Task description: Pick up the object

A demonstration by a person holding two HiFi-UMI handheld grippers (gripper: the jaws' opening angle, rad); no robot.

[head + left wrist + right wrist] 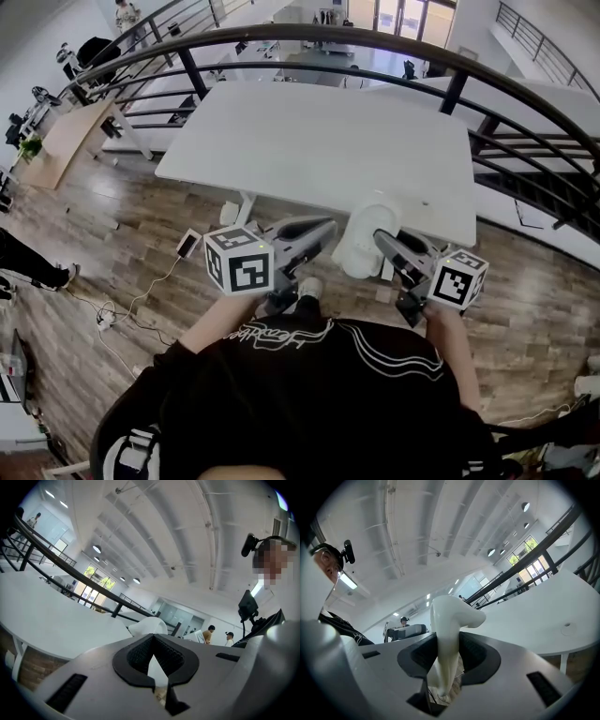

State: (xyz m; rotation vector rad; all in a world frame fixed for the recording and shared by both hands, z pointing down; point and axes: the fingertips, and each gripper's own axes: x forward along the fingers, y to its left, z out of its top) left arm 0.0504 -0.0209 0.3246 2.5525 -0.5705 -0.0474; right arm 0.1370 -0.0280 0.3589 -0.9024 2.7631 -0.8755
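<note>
Pick-up looks done: the right hand-held gripper [446,654] clamps the glossy white, tooth-shaped plastic object [451,616], held up at lower centre of the head view, off the white table [328,141]. The left hand-held gripper [153,641] is closed and empty. Next, likely, a steady grip and a level carry.

In your head view the right claw [386,246] covers one side of the white object [361,234], so you can't really tell its shape there. In the right gripper view its bottom end drops out of sight between the jaws. In the left gripper view, the left claw [157,657] hides all but its top. The two people [218,635] behind are too small to make out.
</note>
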